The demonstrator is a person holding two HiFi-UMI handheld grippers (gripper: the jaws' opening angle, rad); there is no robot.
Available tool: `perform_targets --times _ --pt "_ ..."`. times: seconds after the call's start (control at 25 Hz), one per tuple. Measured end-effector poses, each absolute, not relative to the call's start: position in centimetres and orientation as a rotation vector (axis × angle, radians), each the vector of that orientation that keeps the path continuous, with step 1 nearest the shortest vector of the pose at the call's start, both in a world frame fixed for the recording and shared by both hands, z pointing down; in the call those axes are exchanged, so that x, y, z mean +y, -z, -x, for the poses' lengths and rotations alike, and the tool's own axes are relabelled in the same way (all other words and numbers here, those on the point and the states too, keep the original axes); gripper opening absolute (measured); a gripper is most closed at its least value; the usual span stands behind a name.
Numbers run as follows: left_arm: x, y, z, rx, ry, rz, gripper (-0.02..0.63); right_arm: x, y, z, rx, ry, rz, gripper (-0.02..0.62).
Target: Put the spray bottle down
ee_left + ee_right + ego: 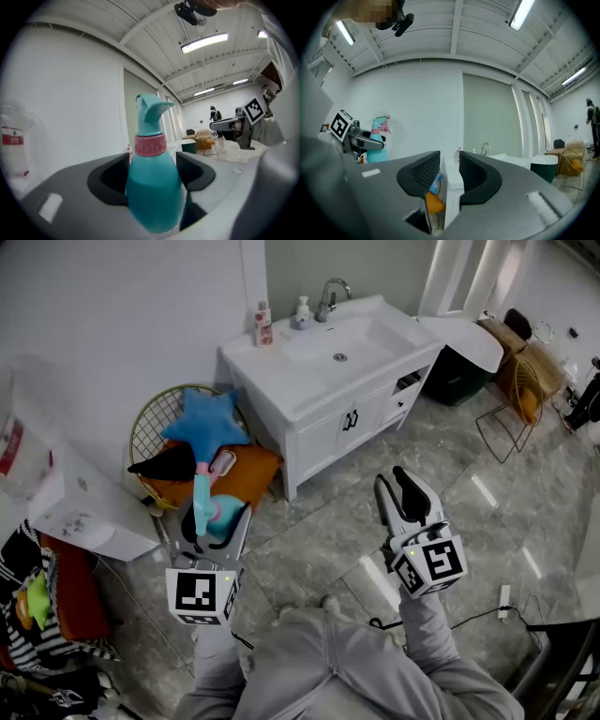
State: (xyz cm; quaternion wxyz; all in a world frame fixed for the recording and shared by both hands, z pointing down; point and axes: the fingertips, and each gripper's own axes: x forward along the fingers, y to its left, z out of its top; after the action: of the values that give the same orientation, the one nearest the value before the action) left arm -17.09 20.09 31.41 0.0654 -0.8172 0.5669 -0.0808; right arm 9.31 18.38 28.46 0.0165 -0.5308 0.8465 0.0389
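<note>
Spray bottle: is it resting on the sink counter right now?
No, the spray bottle is clamped upright between the jaws of the left tool, well short of the sink counter.

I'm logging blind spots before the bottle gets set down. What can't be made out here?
- Spray bottle base: left gripper view, hidden behind the gripper's own body.
- Its lower part: head view, covered by the left gripper.
- Labels on the two vanity bottles: head view, too small.
- Wire basket bottom: head view, under the star cushion.
</note>
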Motion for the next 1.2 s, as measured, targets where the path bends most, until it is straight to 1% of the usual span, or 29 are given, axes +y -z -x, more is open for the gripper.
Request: perform_targets --times 0.56,1.0,1.2 --pt "18.9 -31.5 16.9 1.754 0.236 2.444 0.362 17.1 -28.7 -10.1 2.601 -0.089 1.629 0.127" --pt "15.3 -31.4 12.7 1.792 0.22 2.417 0.362 13.9 -29.1 -13.3 2.644 -0.054 1.541 0.127" --pt "12.4 -31.6 11.8 1.79 0.236 2.423 0.362 11.5 -30.0 -14.2 2.645 -0.012 1.542 0.127"
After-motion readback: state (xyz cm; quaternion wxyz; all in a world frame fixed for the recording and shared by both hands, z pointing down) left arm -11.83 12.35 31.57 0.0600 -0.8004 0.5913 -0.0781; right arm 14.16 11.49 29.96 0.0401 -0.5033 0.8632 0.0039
